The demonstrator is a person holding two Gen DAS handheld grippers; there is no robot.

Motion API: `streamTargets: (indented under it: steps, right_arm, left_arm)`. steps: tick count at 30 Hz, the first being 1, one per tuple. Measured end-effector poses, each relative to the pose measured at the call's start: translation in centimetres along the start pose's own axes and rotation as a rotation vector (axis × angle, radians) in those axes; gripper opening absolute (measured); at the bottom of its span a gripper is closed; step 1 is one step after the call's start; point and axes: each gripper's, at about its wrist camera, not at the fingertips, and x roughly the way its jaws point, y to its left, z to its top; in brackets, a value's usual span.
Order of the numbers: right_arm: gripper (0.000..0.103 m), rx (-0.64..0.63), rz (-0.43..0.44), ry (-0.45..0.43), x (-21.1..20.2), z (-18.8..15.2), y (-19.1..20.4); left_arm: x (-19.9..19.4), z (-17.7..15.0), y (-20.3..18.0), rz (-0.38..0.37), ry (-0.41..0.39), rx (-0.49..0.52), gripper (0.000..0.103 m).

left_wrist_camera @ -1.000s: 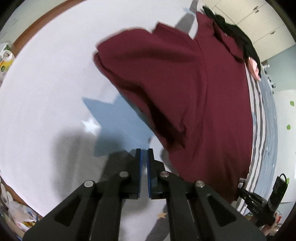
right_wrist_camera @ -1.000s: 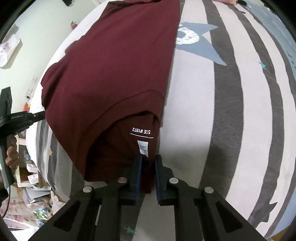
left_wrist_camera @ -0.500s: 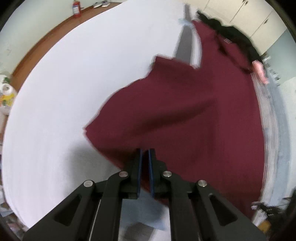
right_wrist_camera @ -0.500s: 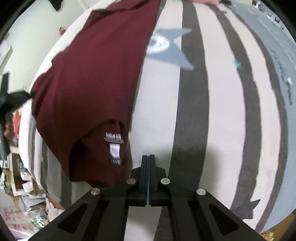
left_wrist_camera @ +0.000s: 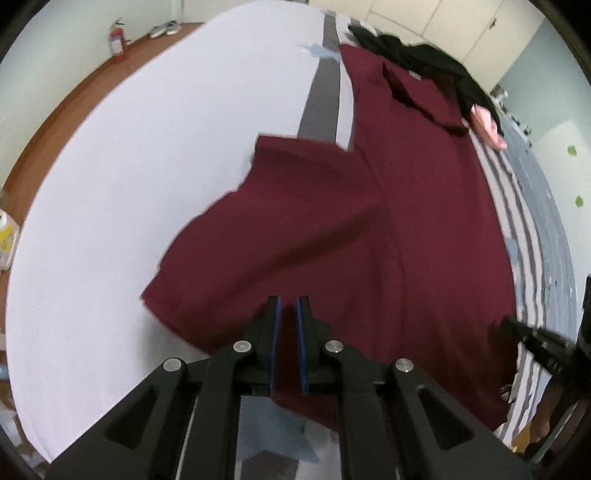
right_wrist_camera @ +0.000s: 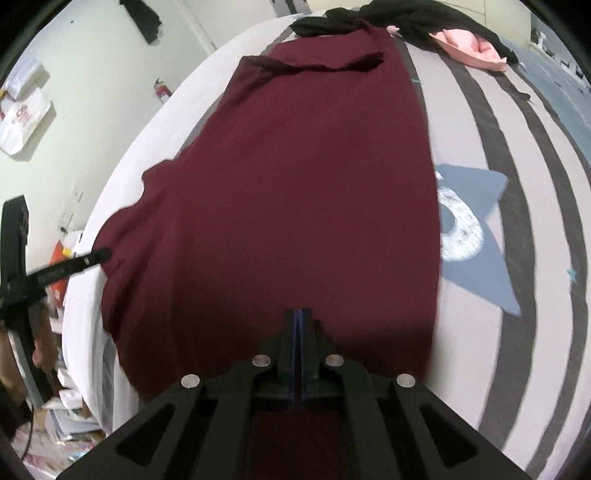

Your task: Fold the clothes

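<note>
The wide bed with its white, grey-striped and blue-star cover point(right_wrist_camera: 480, 122) carries the dark maroon cotton T-shirt point(right_wrist_camera: 303, 192), spread flat along the bed's length. The shirt is the landmark for all else. Its long axis runs straight away from both grippers, hem near them, neckline at the far end, where a heap of black and pink clothes point(right_wrist_camera: 436, 33) touches it. One sleeve sticks out sideways from its left edge onto the white part of the cover.

The black right gripper point(right_wrist_camera: 300, 323) hangs over the shirt's near end, roughly on its centre line, pads pressed together with nothing between them. The black left gripper point(left_wrist_camera: 287, 314) hangs over the near left part, just below that sleeve, jaws almost together (a thin slit shows) and empty.

The left looks nearer the sleeve, so folding it inward probably falls to that hand.
</note>
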Motion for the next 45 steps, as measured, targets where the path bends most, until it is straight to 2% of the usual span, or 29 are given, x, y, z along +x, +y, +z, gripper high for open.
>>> streamTargets:
  steps: [2, 3, 4, 7, 10, 13, 15, 17, 20, 24, 27, 30, 32, 35, 40, 42, 45]
  right_arm:
    - [0.003, 0.012, -0.028, 0.006, 0.6, 0.3, -0.2]
    - [0.003, 0.030, -0.046, 0.015, 1.1, 0.3, -0.7]
    - [0.002, 0.055, -0.069, 0.027, 1.6, 0.2, -1.3]
    - [0.000, 0.146, -0.052, 0.030, 1.7, -0.2, -3.2]
    - [0.000, 0.179, -0.087, 0.015, 0.6, -0.4, -4.6]
    - [0.000, 0.203, -0.107, 0.000, -0.4, -0.1, -6.2]
    - [0.002, 0.191, -0.115, -0.017, -0.9, 0.7, -7.0]
    - [0.002, 0.174, -0.104, -0.039, -1.0, 2.2, -8.1]
    - [0.002, 0.171, -0.079, -0.072, -1.1, 5.0, -9.7]
    - [0.003, 0.153, -0.039, -0.114, -2.4, 8.6, -12.1]
    - [0.003, 0.141, -0.024, -0.127, -3.1, 9.7, -14.2]
    - [0.003, 0.136, -0.012, -0.137, -3.4, 10.8, -16.2]
    - [0.003, 0.148, -0.009, -0.139, -1.6, 12.1, -16.2]
    - [0.003, 0.179, -0.010, -0.136, -0.9, 12.5, -17.6]
    - [0.006, 0.220, -0.009, -0.127, 0.0, 12.9, -18.8]
    - [0.006, 0.219, -0.008, -0.131, 0.1, 13.3, -18.5]
    - [0.006, 0.213, -0.004, -0.143, 0.5, 14.4, -17.6]
  left_arm:
    - [1.5, -0.4, 1.7, 0.027, 0.034, 0.018, 0.005]
    - [1.4, -0.5, 2.5, -0.002, 0.033, 0.011, 0.005]
    - [1.1, -0.4, 2.9, 0.010, 0.035, 0.010, 0.005]
    - [-0.7, 0.6, 3.4, 0.081, 0.010, 0.014, 0.005]
    - [-2.5, 2.5, 2.3, 0.066, -0.055, 0.012, 0.006]
    - [-2.7, 5.6, -0.9, -0.001, -0.097, 0.043, 0.007]
    - [-2.0, 7.8, -3.7, -0.050, -0.119, 0.084, 0.015]
    - [-0.1, 10.7, -9.7, -0.079, -0.135, 0.135, 0.018]
    - [3.3, 17.7, -17.3, -0.128, -0.166, 0.206, 0.023]
    - [8.5, 24.2, -26.3, -0.122, -0.194, 0.301, 0.024]
    - [12.8, 28.0, -32.1, -0.116, -0.201, 0.367, 0.024]
    - [14.3, 28.3, -34.7, -0.095, -0.190, 0.448, 0.024]
    - [15.6, 28.8, -36.4, -0.076, -0.195, 0.503, 0.024]
    - [16.8, 28.4, -36.4, -0.076, -0.175, 0.515, 0.024]
    - [16.7, 28.4, -36.0, -0.153, -0.146, 0.519, 0.024]
    - [16.3, 28.8, -35.9, -0.194, -0.162, 0.506, 0.024]
    - [16.4, 28.5, -35.0, -0.227, -0.145, 0.496, 0.025]
